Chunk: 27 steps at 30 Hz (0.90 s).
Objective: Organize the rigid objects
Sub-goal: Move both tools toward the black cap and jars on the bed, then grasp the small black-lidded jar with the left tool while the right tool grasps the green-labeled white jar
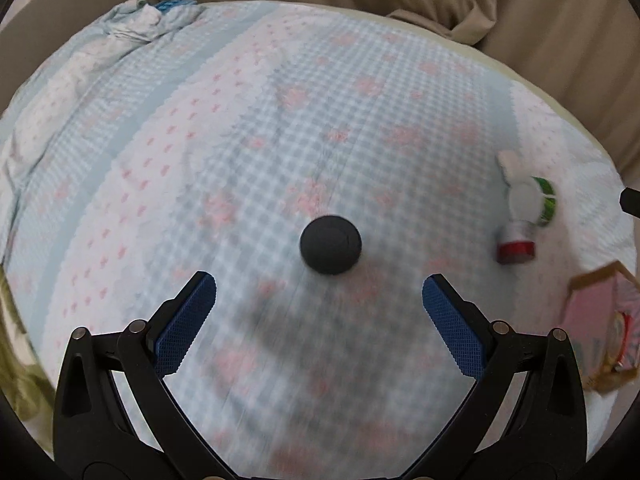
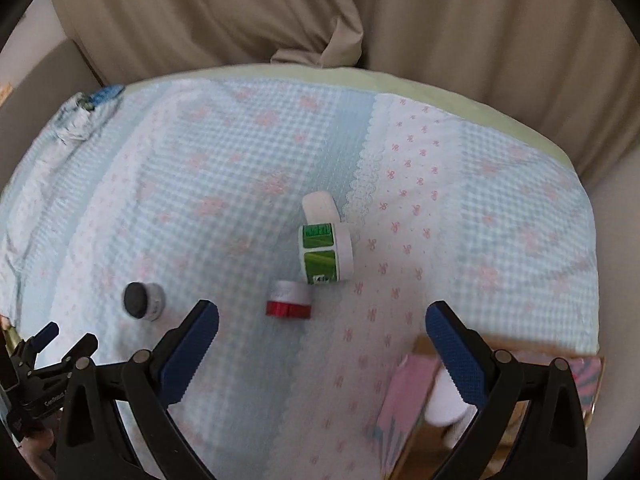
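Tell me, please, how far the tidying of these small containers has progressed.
One white item already sits in the box. Nothing is in hand: the left claw is open, facing the black-lidded jar, and the right claw is open too. Still on the bedspread: red-banded jar, green-labelled tub, white tub.

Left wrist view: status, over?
Left gripper open, empty. Right gripper open, empty. Black-capped jar lies just ahead of left gripper. Nothing between them.
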Motion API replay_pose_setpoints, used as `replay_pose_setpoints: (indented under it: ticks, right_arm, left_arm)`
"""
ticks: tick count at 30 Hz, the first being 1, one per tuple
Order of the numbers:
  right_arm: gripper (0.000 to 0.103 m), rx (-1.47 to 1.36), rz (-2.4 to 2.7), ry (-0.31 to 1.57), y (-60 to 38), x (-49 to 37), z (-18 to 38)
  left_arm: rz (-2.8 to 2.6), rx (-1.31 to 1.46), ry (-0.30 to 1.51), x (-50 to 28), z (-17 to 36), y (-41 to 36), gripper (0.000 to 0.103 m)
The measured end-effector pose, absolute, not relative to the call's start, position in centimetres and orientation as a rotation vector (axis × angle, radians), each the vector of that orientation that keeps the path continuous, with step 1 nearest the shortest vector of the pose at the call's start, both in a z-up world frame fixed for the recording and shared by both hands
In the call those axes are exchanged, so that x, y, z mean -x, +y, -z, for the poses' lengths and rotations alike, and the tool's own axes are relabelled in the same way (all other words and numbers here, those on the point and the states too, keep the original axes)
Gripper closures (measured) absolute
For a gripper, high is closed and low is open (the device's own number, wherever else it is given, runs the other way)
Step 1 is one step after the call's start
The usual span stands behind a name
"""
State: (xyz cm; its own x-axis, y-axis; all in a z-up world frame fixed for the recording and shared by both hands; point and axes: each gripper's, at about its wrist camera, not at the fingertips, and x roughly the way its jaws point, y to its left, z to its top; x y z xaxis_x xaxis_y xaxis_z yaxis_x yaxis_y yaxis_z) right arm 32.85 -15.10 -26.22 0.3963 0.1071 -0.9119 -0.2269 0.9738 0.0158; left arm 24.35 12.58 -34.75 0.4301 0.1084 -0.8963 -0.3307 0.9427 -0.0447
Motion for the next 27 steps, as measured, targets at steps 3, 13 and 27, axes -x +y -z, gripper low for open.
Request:
replay_pose_setpoints:
  ticks: [3,13,27]
  right_arm:
    - [0.0,0.14,-0.21,1.172,-14.5,-35.2,28.9]
    - [0.0,0.184,-0.231,1.267,-12.9,-40.3,37.4]
    - [0.05,0.162,-0.212,1.371,-13.0,-43.5,41.6]
  left_arm:
    - [-0.286,0.215,1.09,-26.2,37.6,12.4,0.0]
    - [-0.311,0.252,1.102,-28.5,44.6,12.3,0.015]
    - [-0.325,0.284,1.095,-29.6,45.1,12.9,0.049]
